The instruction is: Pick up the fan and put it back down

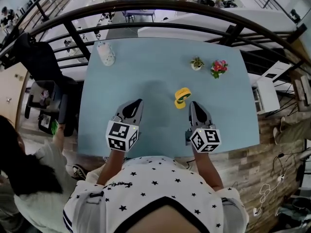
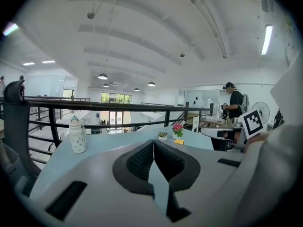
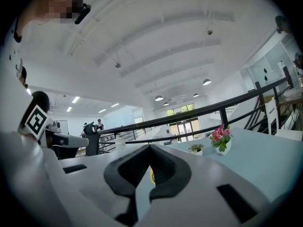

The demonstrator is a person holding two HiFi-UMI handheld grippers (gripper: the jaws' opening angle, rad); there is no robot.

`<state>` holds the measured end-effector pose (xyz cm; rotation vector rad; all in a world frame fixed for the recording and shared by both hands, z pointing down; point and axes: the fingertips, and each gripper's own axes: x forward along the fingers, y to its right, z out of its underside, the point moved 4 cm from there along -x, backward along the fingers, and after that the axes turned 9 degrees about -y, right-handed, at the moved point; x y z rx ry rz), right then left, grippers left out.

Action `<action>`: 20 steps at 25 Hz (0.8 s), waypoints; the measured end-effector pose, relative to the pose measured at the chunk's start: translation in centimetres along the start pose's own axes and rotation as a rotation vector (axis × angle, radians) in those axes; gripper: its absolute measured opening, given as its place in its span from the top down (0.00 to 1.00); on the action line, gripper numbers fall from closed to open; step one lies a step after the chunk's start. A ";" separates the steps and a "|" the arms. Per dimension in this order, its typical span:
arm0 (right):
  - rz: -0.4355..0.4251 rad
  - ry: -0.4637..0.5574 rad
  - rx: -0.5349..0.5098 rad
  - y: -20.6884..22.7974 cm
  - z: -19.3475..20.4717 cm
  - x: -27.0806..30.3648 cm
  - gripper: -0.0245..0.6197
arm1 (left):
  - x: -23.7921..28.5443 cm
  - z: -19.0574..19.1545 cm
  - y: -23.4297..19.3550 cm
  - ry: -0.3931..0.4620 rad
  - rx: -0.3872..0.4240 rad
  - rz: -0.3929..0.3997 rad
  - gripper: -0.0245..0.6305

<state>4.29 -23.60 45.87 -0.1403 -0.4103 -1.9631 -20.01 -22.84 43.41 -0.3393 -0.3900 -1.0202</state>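
Observation:
The small yellow fan [image 1: 182,97] stands on the light blue table [image 1: 146,67], right of centre. My right gripper [image 1: 193,105] hovers just to its right and nearer me, shut with nothing between its jaws. In the right gripper view only a sliver of the yellow fan [image 3: 151,175] shows past the closed right gripper [image 3: 149,148]. My left gripper [image 1: 138,103] sits further left over bare table, also shut and empty. The left gripper view shows the closed left gripper [image 2: 154,145], with the fan [image 2: 179,141] as a small yellow spot far off on the table.
A white bottle [image 1: 105,53] stands at the table's far left. A small green plant [image 1: 197,63] and a pot of pink flowers [image 1: 219,67] stand far right. A black railing [image 1: 146,6] runs behind the table. A person [image 1: 19,178] sits at my left beside a black chair [image 1: 43,67].

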 end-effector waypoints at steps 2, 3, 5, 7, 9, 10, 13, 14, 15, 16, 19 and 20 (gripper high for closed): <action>-0.011 -0.001 -0.004 -0.3 -0.2 0.3 0.96 | -0.1 0.0 -0.2 0.001 -0.003 -0.003 0.92; -0.015 0.000 -0.007 -0.4 -0.3 0.3 0.96 | -0.1 0.0 -0.3 0.001 -0.003 -0.003 0.92; -0.021 0.003 -0.009 -0.6 -0.5 0.4 0.96 | -0.1 0.0 -0.2 0.003 -0.005 -0.002 0.92; -0.026 0.005 -0.015 -0.8 -0.7 0.4 0.96 | -0.2 0.0 -0.2 0.005 -0.006 -0.001 0.92; -0.030 0.006 -0.021 -1.0 -0.9 0.6 0.96 | -0.2 0.0 -0.4 0.005 -0.008 -0.001 0.92; -0.032 0.007 -0.023 -1.1 -1.1 0.7 0.96 | -0.2 -0.1 -0.4 0.004 -0.009 0.000 0.92; -0.038 0.008 -0.025 -1.3 -1.3 0.7 0.96 | -0.2 0.0 -0.4 0.001 -0.010 -0.002 0.92; -0.039 0.009 -0.025 -1.4 -1.4 0.6 0.96 | -0.3 0.0 -0.4 0.001 -0.010 -0.002 0.92; -0.040 0.011 -0.027 -1.5 -1.4 0.6 0.96 | -0.3 0.0 -0.4 0.001 -0.010 -0.001 0.92; -0.041 0.012 -0.029 -1.6 -1.5 0.6 0.96 | -0.3 0.0 -0.4 0.002 -0.010 0.000 0.92; -0.047 0.014 -0.030 -1.7 -1.9 0.8 0.96 | -0.1 -0.1 -0.6 0.003 -0.013 0.002 0.92; -0.049 0.014 -0.029 -1.8 -2.0 0.8 0.96 | -0.1 -0.2 -0.6 0.003 -0.014 0.002 0.92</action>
